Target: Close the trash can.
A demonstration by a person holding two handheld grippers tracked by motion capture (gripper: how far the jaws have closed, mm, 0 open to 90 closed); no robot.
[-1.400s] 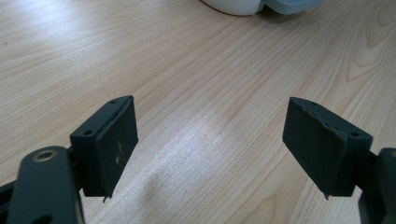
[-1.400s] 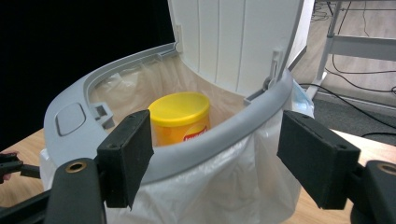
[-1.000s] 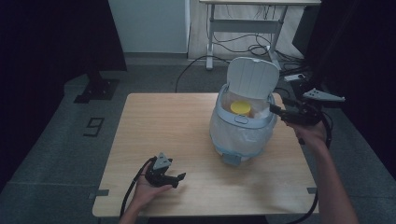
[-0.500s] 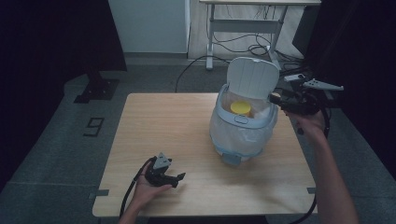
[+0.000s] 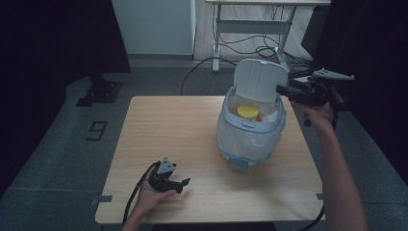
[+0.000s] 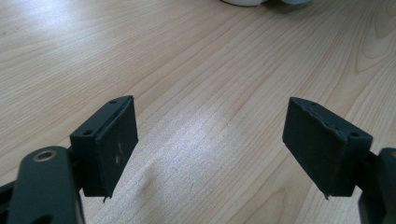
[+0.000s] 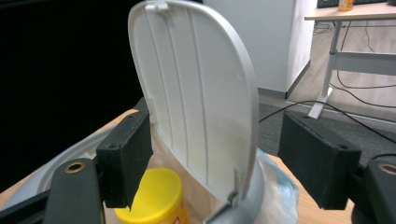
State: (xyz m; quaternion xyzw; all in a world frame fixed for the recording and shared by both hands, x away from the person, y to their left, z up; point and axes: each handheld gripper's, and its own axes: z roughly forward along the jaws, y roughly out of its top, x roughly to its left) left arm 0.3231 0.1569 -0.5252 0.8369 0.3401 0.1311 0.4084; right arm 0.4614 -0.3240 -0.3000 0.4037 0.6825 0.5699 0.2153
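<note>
A wooden table (image 5: 183, 144) takes up the middle of the high view, standing on a grey floor (image 5: 57, 144). Behind it stands a desk (image 5: 269, 19) with cables on the floor beneath it.

On the right half of the table sits a white bin (image 5: 250, 130), lined with a thin plastic bag (image 5: 243, 139) that drapes over its outside. Its lid (image 5: 258, 82) stands open, hinged up at the far side. In the right gripper view the ribbed underside of the lid (image 7: 196, 102) fills the centre, upright and tilted slightly back.

Inside the bin lies a yellow-capped jar (image 5: 248, 112), resting against the paper-coloured lining; the right gripper view shows its cap (image 7: 156, 196) low down, just beside the left jaw.

The right gripper (image 5: 284, 90) is held up at the right side of the lid, at its rim. Its jaws are spread wide, one on each side of the lid's edge in its own view (image 7: 215, 163); whether either pad touches the lid is hard to say, though a gap seems to show on both sides.

The left gripper (image 5: 180, 184) rests low near the front edge of the table, well apart from the bin, held in the left hand (image 5: 150, 195). Its jaws are spread wide with bare wood between them (image 6: 210, 144).
</note>
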